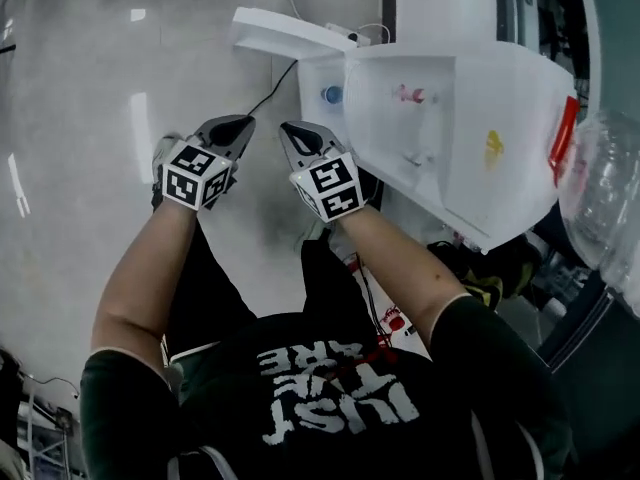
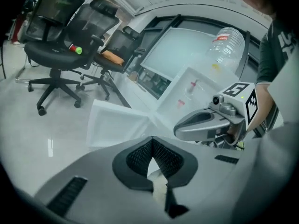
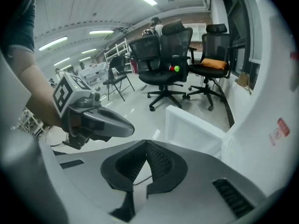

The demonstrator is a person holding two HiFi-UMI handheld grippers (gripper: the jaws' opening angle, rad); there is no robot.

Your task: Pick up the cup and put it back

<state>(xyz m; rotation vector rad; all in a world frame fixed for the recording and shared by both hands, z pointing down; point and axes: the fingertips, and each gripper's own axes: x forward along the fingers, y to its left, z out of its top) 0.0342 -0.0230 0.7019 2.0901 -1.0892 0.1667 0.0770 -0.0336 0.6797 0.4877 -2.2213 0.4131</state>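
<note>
No cup can be made out in any view. My left gripper point(image 1: 241, 125) and right gripper point(image 1: 291, 130) hang side by side above the pale floor, just left of a white plastic cabinet point(image 1: 450, 138). Both are shut, the jaw tips meeting with nothing between them. In the left gripper view the shut left gripper point(image 2: 152, 140) points toward a white flap point(image 2: 117, 125), with the right gripper point(image 2: 187, 124) beside it. The right gripper view shows its shut jaws point(image 3: 146, 142) before the same flap point(image 3: 191, 129), and the left gripper point(image 3: 122, 126) to the left.
The cabinet's white flap point(image 1: 285, 33) sticks out over the floor, a small blue item point(image 1: 331, 95) behind it. A black cable point(image 1: 270, 93) runs across the floor. A big clear water bottle point(image 1: 600, 198) stands at right. Black office chairs point(image 2: 56, 36) stand farther off.
</note>
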